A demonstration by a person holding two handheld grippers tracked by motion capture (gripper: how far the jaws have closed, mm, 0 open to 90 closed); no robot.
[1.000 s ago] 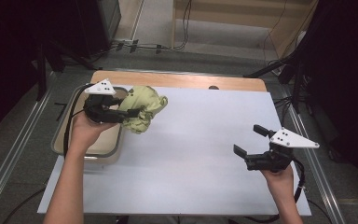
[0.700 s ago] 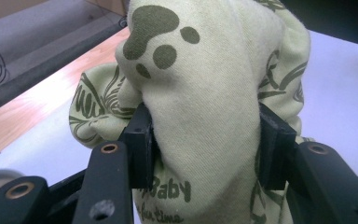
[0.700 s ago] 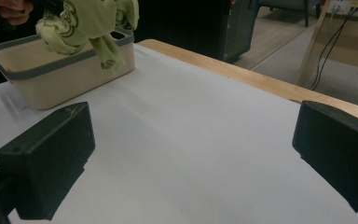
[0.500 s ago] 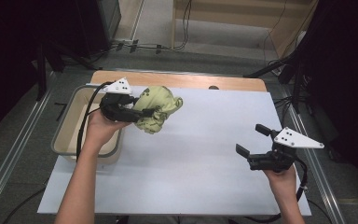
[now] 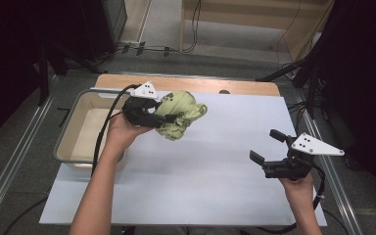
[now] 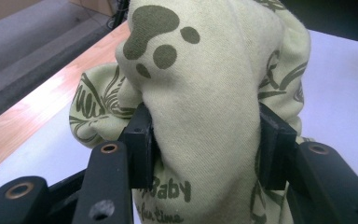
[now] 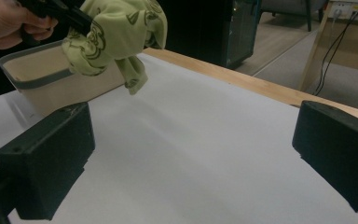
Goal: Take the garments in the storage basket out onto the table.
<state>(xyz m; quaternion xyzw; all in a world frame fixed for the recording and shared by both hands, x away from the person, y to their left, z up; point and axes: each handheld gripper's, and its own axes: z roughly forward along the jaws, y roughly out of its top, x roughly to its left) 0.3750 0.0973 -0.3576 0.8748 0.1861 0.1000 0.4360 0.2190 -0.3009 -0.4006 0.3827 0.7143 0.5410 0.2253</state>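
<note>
Clearly bunched pale-green cloth (image 6: 205, 107) with dark paw prints, pinched by left gripper (image 5: 169, 116) fingers, right gripper (image 5: 270, 147) fingers spread

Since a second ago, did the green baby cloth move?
Yes. The green cloth, clamped in the left tongs, moved right in the high view, away from the bin and out over the white table.

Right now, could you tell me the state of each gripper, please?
Left gripper: shut on the green garment.
Right gripper: open, holding nothing.
</note>
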